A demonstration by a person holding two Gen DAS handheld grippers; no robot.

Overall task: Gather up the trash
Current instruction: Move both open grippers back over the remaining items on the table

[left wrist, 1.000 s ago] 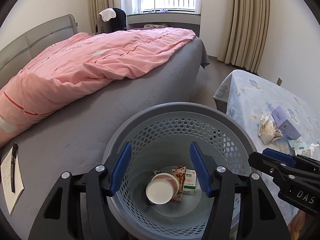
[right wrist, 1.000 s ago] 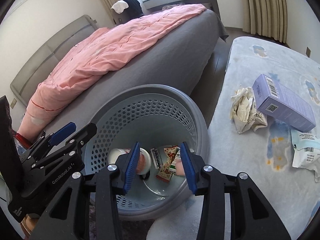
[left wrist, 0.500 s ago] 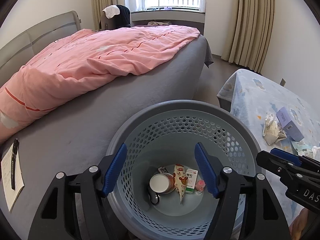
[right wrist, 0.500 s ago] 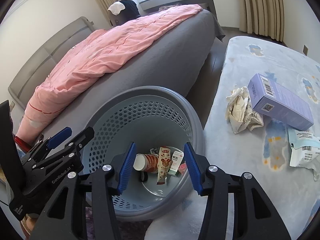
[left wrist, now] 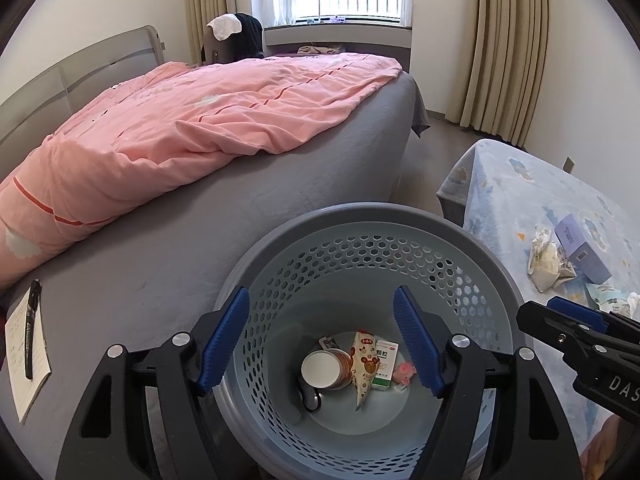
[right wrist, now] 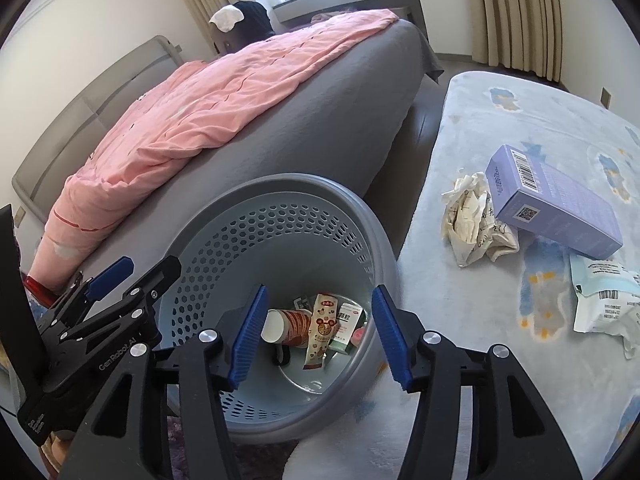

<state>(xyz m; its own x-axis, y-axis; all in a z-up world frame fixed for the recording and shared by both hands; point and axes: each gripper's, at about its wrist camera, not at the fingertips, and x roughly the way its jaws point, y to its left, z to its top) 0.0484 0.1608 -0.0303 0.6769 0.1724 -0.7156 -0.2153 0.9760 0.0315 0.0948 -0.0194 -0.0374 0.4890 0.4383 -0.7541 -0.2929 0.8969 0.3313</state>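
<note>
**Both hands empty over the bin, more rubbish waiting on the surface**

The left hand-held gripper (left wrist: 322, 346) hung above the grey perforated wastebasket (left wrist: 472, 240), its blue pads spread wide with nothing between them. The right hand-held gripper (right wrist: 318, 334) hovered just beside it, also over the basket mouth, equally spread and empty. I judged this to be the gap between one drop and the next pick.

Straight below the left pads, on the basket floor, lay a paper cup (left wrist: 324, 368) on its side, a cone-shaped snack wrapper (left wrist: 363, 364) printed with a cartoon mouse, a small white-and-green medicine box (left wrist: 385, 364) and a pink scrap (left wrist: 404, 372). The box bore Chinese characters, of which "颗粒" could be made out; the wrapper's red label was too small to read.

Ahead and to the right of the right hand-held gripper, on the blue-patterned surface (right wrist: 500, 128), sat the remaining trash: a crumpled paper wad (right wrist: 472, 216) with handwriting I could not decipher, touching a lavender carton (right wrist: 552, 204) with a barcode and a QR code, and nearer in, a white-and-teal pouch (right wrist: 604, 300) with its own barcode. The next move looked to be a swing of the right hand toward that cluster; the wad seemed the easiest pinch, being soft and nearest the basket.

The left tool's body read "GenRobot.AI"; the right one showed "DAS". Off to the left of the left hand-held gripper, a marker pen (left wrist: 30, 336) lay on a written note (left wrist: 24, 380) on the grey bed (left wrist: 160, 260).
</note>
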